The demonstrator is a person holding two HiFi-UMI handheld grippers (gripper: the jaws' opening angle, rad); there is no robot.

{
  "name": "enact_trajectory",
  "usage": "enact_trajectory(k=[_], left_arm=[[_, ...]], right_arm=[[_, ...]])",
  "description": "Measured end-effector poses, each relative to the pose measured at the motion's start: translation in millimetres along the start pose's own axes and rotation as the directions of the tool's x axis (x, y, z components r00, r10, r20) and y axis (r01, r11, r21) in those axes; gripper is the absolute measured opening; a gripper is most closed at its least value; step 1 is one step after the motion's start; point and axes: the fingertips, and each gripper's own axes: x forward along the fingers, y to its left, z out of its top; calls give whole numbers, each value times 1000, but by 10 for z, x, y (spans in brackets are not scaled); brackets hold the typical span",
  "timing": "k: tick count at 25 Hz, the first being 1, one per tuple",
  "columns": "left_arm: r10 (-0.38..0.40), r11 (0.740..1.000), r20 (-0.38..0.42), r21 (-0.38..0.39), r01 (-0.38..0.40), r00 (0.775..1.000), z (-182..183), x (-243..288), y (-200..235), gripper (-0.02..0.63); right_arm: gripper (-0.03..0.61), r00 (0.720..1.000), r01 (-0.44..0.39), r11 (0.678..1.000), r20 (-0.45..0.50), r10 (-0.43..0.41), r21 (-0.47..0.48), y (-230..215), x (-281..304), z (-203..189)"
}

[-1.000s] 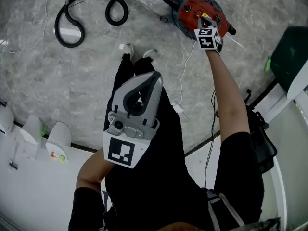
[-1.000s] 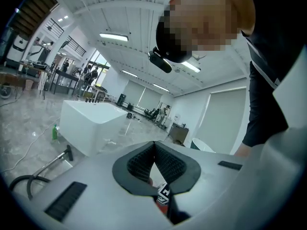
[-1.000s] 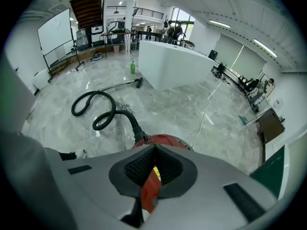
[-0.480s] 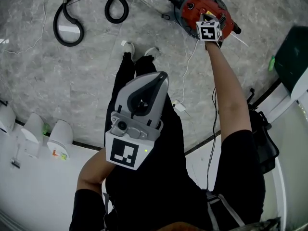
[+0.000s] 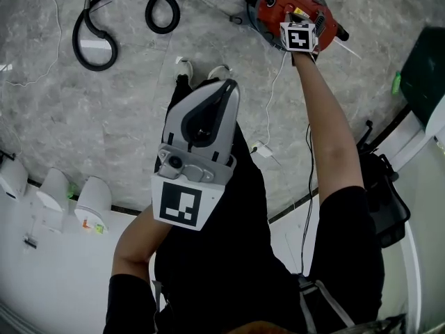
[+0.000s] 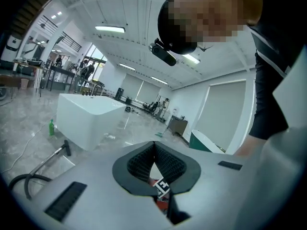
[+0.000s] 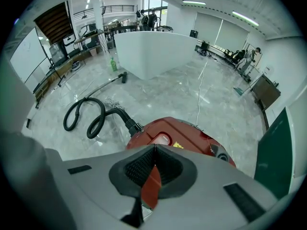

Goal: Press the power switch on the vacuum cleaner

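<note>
Where coiled at upper left, hose [image 5: 104, 26]: flexible, no place to grip.
Left gripper [image 5: 224, 89]: centre, jaws closed, empty.
Vacuum cleaner [image 5: 272, 9]: upper right, on floor; rigid shell, likely rolls if shoved.
Power switch [image 7: 163, 139]: probably stiff; press straight down.
Right gripper [image 7: 154, 150]: jaws together, empty, over shell.

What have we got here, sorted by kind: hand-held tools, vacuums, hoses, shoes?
Tools: 2, the left tool and the right tool
Vacuum: 1
Hose: 1
Shoes: 2
Total: 6
</note>
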Motion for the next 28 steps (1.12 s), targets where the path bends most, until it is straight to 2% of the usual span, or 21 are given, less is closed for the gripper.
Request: enact_trajectory(k=[4,8,14,18,21,24,28], left_arm=[[-27,1000,-37,-8,26,999,-161,116,-96,14],[7,1000,-56,-5,-8,998,-217,178,50,14],[15,999,-41,33,-13,999,-108,331,218,14],[8,999,-21,38,-7,1000,-60,392,208,14],[-8,999,-46,36,10,999,-205,341,171,14],[-20,1000,-87,17,22,996,-374,262,106,14],[-65,997,-98,34,69,993,-408,191,-29,14]], right_arm=[[18,1000,-10,1000,0,10,0,-5,64,-13],[18,1000,-6,1000,-13,7,26,-12,121,-61],[18,1000,10,1000,8,-11,8,-9,85,-42],[18,999,-10,1000,-53,9,-29,35,155,-104],[18,997,-6,998,-81,1,-67,40,173,-97],[18,998,-18,997,-63,13,-71,56,168,-83],[18,997,-17,996,-72,11,-83,23,145,-148]])
